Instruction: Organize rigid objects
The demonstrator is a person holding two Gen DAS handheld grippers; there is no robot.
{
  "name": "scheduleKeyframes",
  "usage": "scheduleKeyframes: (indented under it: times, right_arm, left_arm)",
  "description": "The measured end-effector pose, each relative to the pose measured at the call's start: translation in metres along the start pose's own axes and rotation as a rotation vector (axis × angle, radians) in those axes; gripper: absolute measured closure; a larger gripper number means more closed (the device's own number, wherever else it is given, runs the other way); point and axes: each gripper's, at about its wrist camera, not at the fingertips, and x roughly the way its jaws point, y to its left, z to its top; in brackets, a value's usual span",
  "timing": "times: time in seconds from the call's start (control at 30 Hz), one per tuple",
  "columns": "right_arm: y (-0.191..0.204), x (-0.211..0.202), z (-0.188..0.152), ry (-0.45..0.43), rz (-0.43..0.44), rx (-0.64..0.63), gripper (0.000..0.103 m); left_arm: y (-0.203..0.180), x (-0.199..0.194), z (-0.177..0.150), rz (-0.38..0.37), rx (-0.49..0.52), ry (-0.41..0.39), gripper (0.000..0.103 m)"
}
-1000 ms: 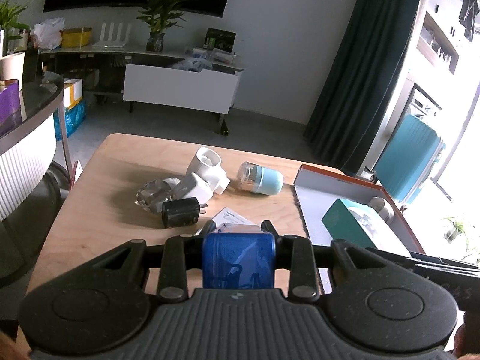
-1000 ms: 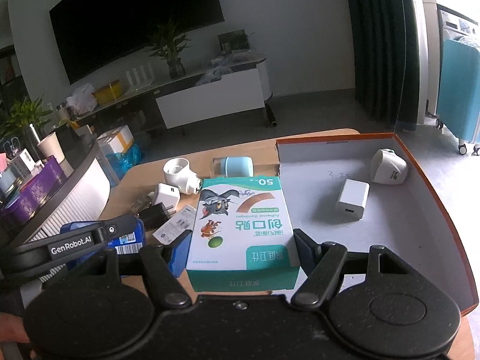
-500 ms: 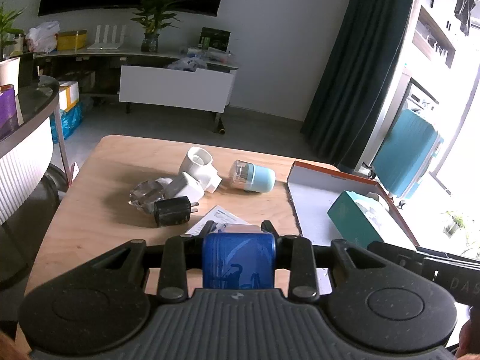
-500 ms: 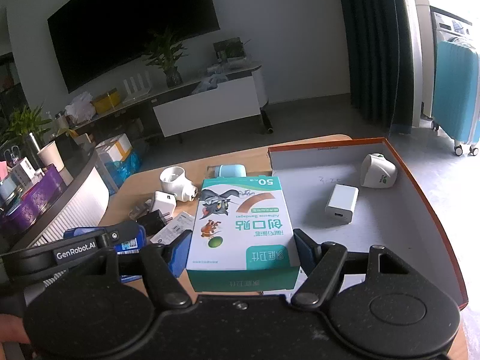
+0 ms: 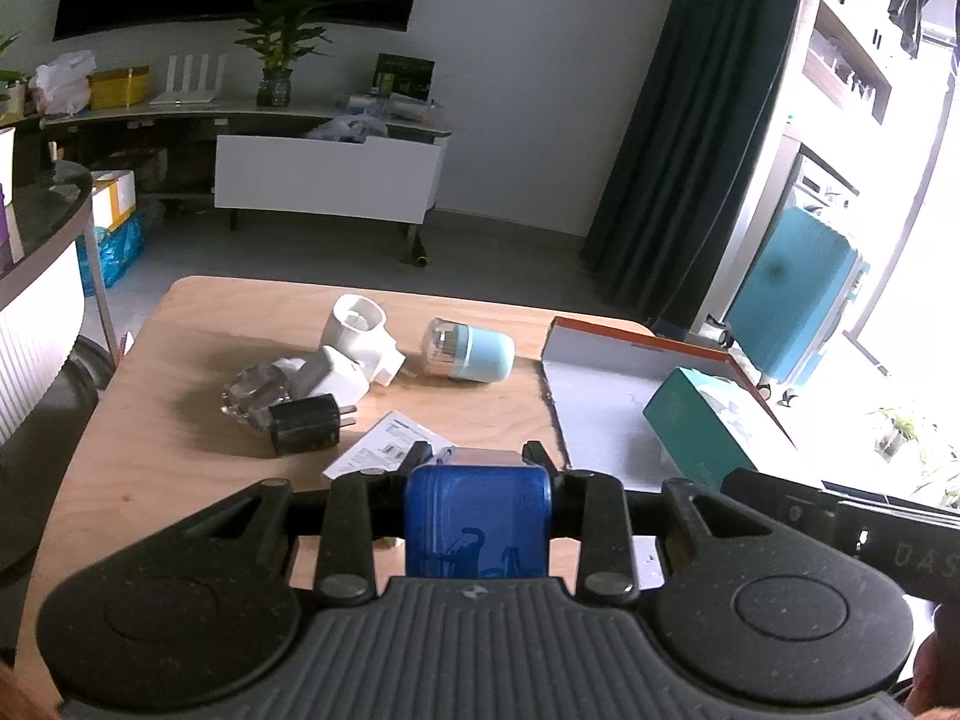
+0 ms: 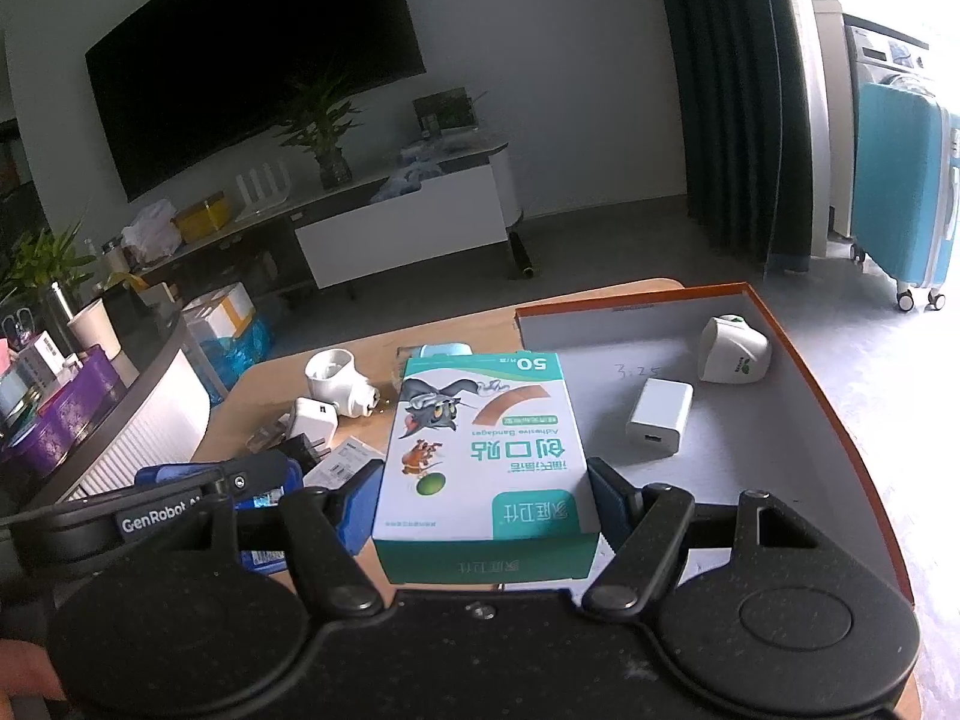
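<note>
Your left hand-held gripper [image 5: 477,468] is pinching a small blue box [image 5: 477,525] tight between its two fingers, low over the wooden tabletop [image 5: 150,456]. Your right hand-held gripper [image 6: 485,480] is pinching a green and white bandage box [image 6: 486,444] with a cartoon cat on top, and its fingers press on both sides of that box. The landmark here is the tray with the orange rim [image 6: 834,414]. The bandage box hangs over the left edge of the tray. Only your right view shows what lies inside the tray: a flat white charger [image 6: 660,425] near the middle and a round white plug with a green mark [image 6: 735,350] behind it, toward the far right corner. Only your left view shows clearly the pile left of the tray on the tabletop: a light blue cup-shaped thing with a clear end [image 5: 469,351] lying on its side, a white round adapter [image 5: 360,336], a white plug [image 5: 330,378], a black plug [image 5: 305,432], a shiny clear thing [image 5: 252,399] and a white paper slip [image 5: 384,453]. From the left view, the bandage box [image 5: 699,429] looks dark green and tilted over the tray.
</note>
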Motion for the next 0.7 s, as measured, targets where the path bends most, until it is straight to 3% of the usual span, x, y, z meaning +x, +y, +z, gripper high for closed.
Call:
scheduleKeyframes:
  times: [0.7]
  right_arm:
    - [-0.025,-0.009,0.005,-0.034,-0.043,0.046,0.019]
  left_arm:
    - [-0.033,0.011,0.003,-0.046,0.052,0.015,0.070]
